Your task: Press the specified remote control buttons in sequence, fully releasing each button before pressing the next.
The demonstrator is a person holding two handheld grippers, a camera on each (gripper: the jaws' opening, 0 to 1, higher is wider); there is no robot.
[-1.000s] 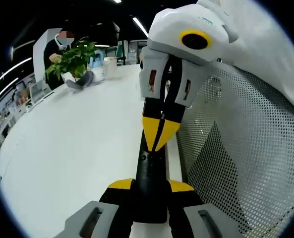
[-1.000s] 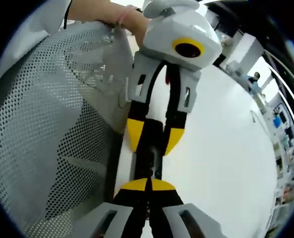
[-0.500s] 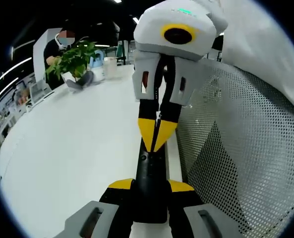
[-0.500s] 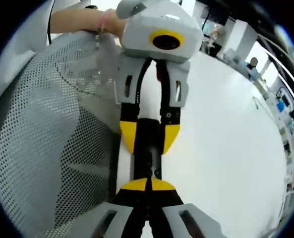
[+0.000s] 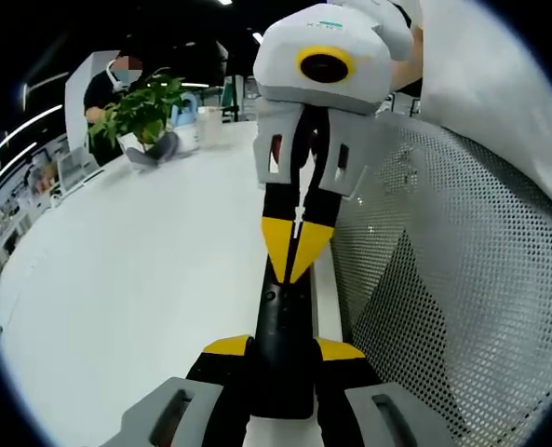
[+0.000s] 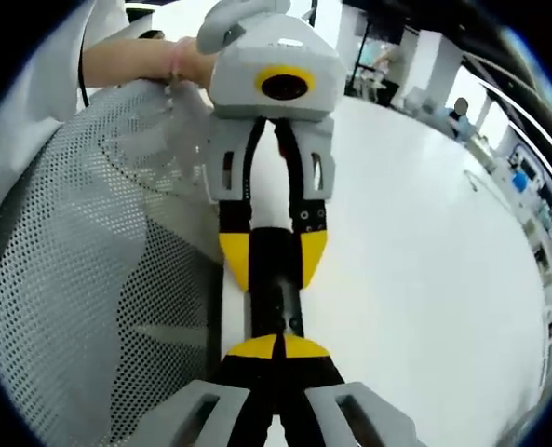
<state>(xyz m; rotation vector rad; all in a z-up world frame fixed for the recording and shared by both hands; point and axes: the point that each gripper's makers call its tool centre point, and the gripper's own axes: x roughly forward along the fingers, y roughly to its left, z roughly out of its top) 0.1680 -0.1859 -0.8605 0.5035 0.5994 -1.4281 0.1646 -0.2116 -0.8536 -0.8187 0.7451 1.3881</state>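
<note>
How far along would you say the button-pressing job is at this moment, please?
Done: the left gripper is shut on the black remote, holding it over the white table. In hand: the right gripper, jaws shut, has its tips on the remote. Left: which presses remain cannot be told.

Open-plan office or lab floor, by the look of it. Long white table (image 5: 136, 279) stretching away, with a potted green plant (image 5: 141, 110) and a pale cup (image 5: 208, 126) at its far end, a seated person (image 5: 103, 93) just behind the plant. Strip lights (image 5: 33, 119) on a dark ceiling. Grey mesh chair back (image 5: 443, 279) just beside the table edge. More white desks and pillars farther off, another person (image 6: 459, 112) seated at one, cluttered benches (image 6: 531, 233) along the far side.
</note>
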